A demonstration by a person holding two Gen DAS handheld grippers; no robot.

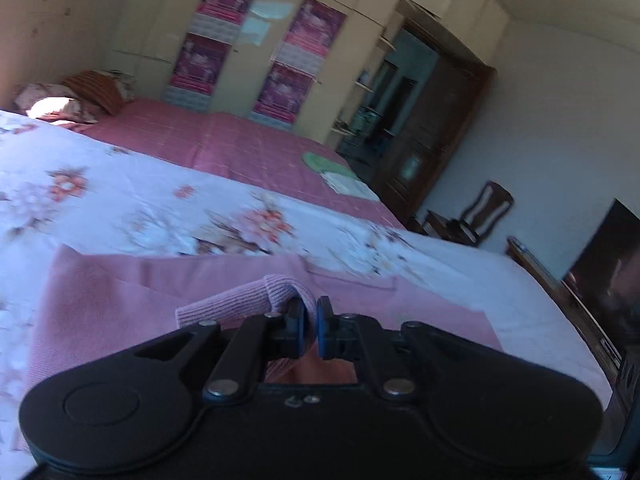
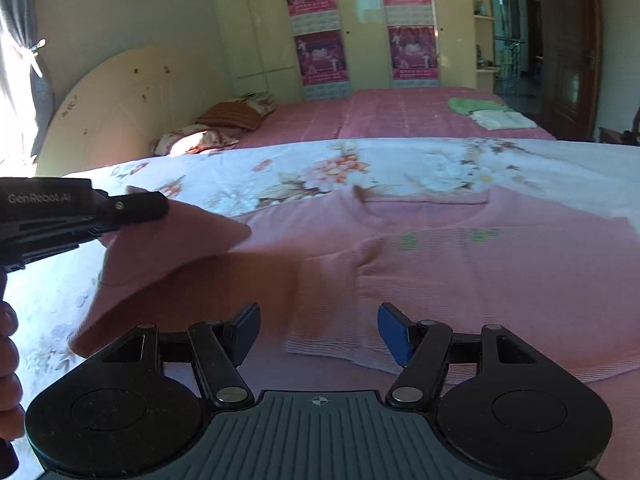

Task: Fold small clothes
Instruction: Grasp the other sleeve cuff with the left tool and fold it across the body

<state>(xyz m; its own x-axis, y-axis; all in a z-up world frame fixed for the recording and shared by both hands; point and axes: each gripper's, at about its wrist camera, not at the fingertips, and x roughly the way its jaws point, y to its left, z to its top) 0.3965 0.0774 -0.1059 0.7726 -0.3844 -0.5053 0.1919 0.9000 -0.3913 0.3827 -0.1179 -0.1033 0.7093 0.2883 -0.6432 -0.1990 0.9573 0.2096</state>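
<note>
A pink knit sweater (image 2: 460,268) lies spread on the floral sheet (image 2: 400,160), its neckline (image 2: 424,208) towards the far side. My left gripper (image 1: 312,320) is shut on the ribbed sleeve cuff (image 1: 244,302), which bulges out to the left of the pads. From the right wrist view the left gripper (image 2: 160,210) comes in from the left and holds that sleeve (image 2: 168,248) lifted off the bed, draped down in a fold. My right gripper (image 2: 318,332) hangs open just above the sweater's near hem, with nothing between its blue pads (image 2: 394,332).
Beyond the floral sheet is a pink checked bedspread (image 2: 400,116) with a green folded cloth (image 2: 468,105) and a white one (image 2: 502,119). Pillows (image 2: 208,136) lie by the headboard (image 2: 120,104). A wardrobe (image 2: 360,24) stands behind. A hand (image 2: 8,360) shows at the left edge.
</note>
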